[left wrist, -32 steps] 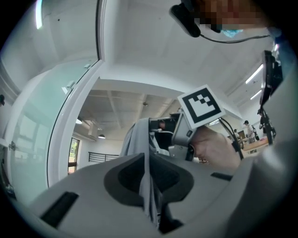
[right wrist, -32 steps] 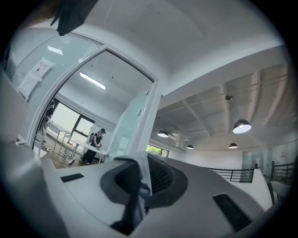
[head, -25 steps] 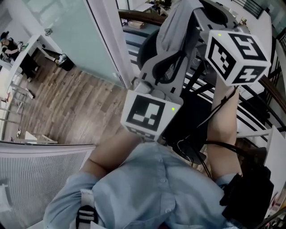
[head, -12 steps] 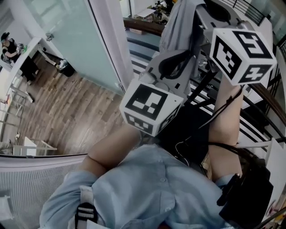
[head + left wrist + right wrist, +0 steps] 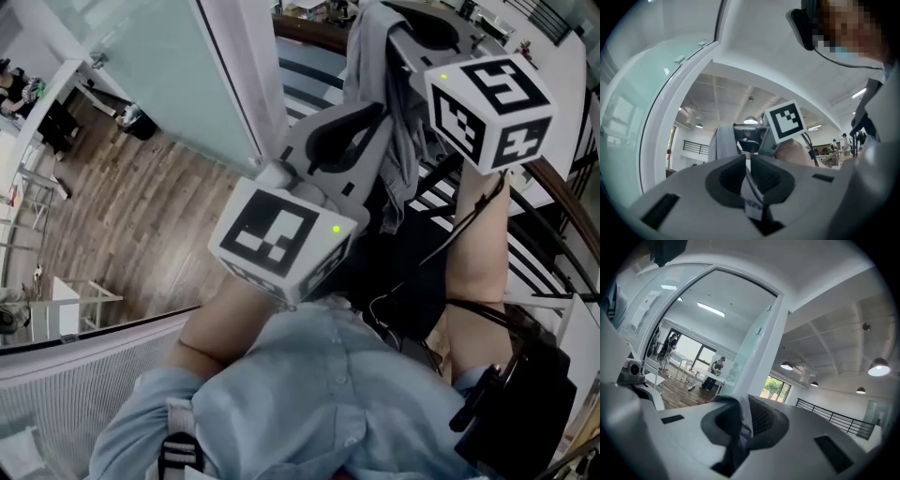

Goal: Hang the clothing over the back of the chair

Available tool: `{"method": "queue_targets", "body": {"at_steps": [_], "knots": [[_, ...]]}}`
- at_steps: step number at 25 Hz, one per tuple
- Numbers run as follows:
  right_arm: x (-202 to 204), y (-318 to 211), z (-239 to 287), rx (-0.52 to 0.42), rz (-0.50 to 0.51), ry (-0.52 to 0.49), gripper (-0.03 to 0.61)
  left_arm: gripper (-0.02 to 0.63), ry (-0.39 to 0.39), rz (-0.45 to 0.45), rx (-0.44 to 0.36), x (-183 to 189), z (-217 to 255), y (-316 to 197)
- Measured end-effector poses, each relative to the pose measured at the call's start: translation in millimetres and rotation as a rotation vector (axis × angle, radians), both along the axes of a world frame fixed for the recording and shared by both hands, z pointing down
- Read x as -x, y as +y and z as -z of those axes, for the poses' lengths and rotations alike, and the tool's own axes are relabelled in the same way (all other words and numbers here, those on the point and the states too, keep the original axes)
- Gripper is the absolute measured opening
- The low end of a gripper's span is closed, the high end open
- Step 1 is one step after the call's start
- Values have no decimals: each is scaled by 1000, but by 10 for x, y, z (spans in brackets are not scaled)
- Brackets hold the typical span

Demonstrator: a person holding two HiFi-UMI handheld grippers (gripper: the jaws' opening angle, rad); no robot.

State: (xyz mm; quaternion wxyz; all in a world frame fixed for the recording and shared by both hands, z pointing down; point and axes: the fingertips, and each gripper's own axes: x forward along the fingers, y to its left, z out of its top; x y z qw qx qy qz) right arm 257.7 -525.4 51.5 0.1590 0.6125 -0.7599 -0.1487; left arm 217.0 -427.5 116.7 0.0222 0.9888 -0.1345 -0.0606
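Grey clothing (image 5: 364, 58) hangs below the left gripper (image 5: 746, 165) and right gripper (image 5: 740, 414), both clamped on its top edge, which runs between them.

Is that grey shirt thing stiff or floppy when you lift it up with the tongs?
Probably floppy: the grey clothing droops in loose folds from the left tongs and the right tongs. It is likely light too, since just a thin pinched edge in each carries it. It might slide out if a grip loosened, though that is only a guess.
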Motion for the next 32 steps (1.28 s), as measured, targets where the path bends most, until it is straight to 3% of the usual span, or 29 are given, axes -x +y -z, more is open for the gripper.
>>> {"method": "queue_targets", "body": {"at_steps": [4, 5, 6, 8, 10, 13, 20, 23, 24, 27, 30, 32], "knots": [[18, -164, -150, 23, 15, 1, 23, 28, 2, 56, 40, 93, -173, -360], [29, -195, -177, 29, 21, 5, 23, 89, -4, 58, 51, 79, -205, -418], [39, -221, -203, 35, 26, 9, 23, 190, -13, 57, 61, 54, -235, -460], [53, -256, -249, 47, 36, 14, 23, 298, -37, 62, 69, -7, -286, -521], [62, -281, -280, 56, 46, 14, 23, 336, -56, 72, 66, -70, -332, -593], [89, -303, -313, 63, 70, 9, 23, 344, -64, 83, 78, -136, -405, -740], [173, -237, -499, 131, 147, 38, 23, 321, -83, 146, 43, -222, -478, -996], [169, -192, -602, 161, 154, 59, 24, 66, -103, 155, 23, -235, -537, -1015], [150, -182, -634, 171, 148, 66, 23, 38, -104, 156, 30, -238, -569, -1027], [68, -157, -773, 214, 121, 113, 33, 32, -121, 174, 51, -218, -691, -1114], [7, -92, -979, 294, 125, 184, 142, 31, -139, 192, 84, -177, -819, -1243], [-30, -10, -1095, 356, 150, 212, 177, 32, -146, 197, 107, -168, -866, -1310]]}}
